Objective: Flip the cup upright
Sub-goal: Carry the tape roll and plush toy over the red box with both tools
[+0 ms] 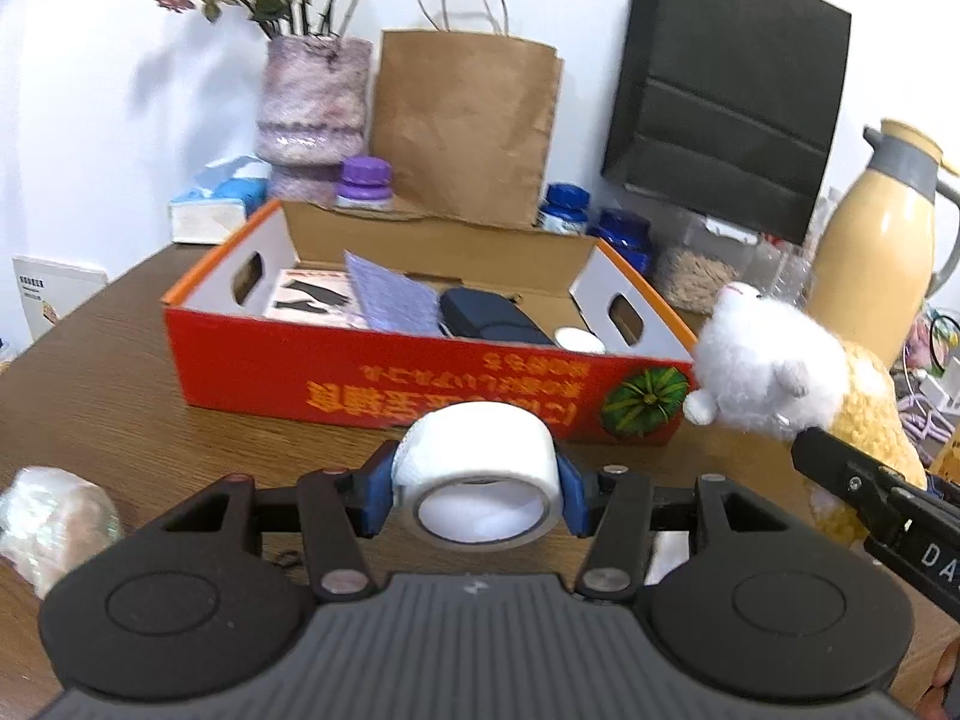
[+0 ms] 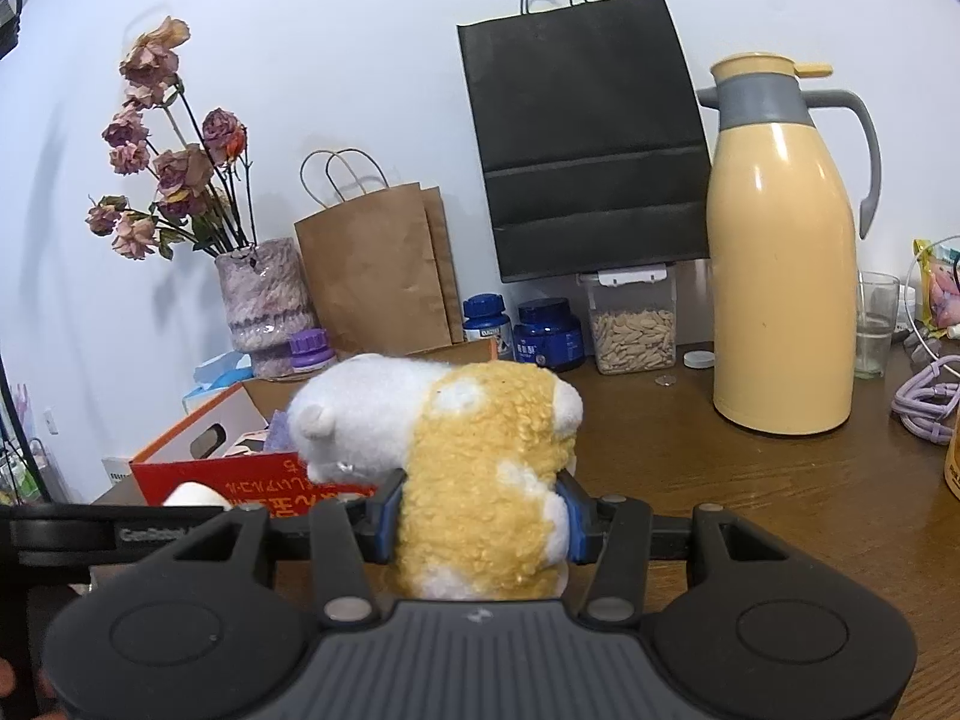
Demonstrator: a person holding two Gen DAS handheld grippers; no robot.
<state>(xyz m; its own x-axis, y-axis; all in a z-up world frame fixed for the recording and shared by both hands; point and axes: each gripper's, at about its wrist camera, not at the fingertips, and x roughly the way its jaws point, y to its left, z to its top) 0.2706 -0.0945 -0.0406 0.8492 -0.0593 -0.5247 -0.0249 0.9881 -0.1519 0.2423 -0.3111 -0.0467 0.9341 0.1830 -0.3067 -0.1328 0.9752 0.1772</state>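
Two claws are full. The red box (image 1: 372, 372) holds papers and a dark case. The left claw (image 1: 477, 495) squeezes the white cup (image 1: 480, 480), lying sideways between its fingers. The right claw (image 2: 480, 519) squeezes a plush toy (image 2: 474, 480).

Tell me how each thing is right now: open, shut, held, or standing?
Left tongs: shut on the tape roll.
Right tongs: shut on the plush toy.
Orange box: open, things inside.
Thermos jug: upright, lid on.
Glass: standing upright.
Clear canister: lid on, partly full.
Flowers: dried, in the vase.
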